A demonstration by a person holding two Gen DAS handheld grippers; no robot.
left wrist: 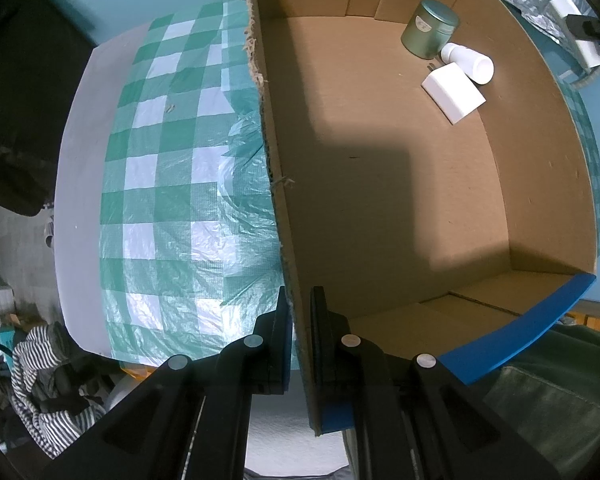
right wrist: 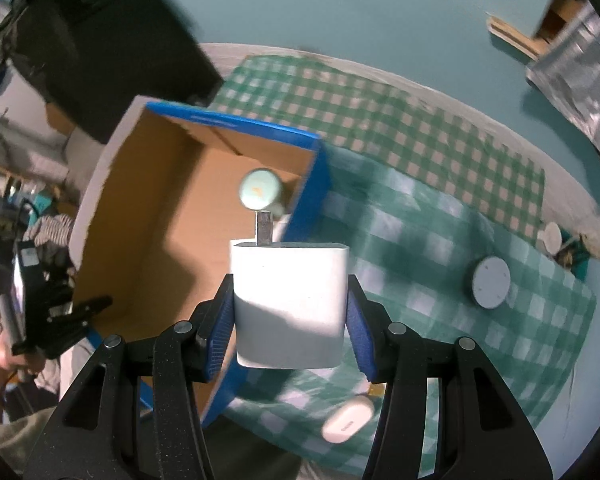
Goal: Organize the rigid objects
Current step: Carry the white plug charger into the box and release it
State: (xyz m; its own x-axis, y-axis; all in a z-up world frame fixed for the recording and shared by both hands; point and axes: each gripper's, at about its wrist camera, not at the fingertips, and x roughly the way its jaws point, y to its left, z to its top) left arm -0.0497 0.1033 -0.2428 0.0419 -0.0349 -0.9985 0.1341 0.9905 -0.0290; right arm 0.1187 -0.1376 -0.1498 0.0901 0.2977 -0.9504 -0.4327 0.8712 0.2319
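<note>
on the left, the left gripper (left wrist: 300,336) is pinched onto the near wall of the cardboard box (left wrist: 380,184) — corrugated, rough-torn along that edge, blue outside. inside, at the far corner, a green metal tin (left wrist: 430,29), a white plastic bottle (left wrist: 468,62) lying on its side and a white block (left wrist: 453,92) are clustered. to the right, the right gripper (right wrist: 291,312) is clamped on a smooth white charger (right wrist: 290,304), its long axis and metal plug pointing forward toward the box opening, just ahead and left. a grey puck (right wrist: 491,283) and a white case (right wrist: 346,420) are left on the checked cloth (right wrist: 440,208) over the worktop.
</note>
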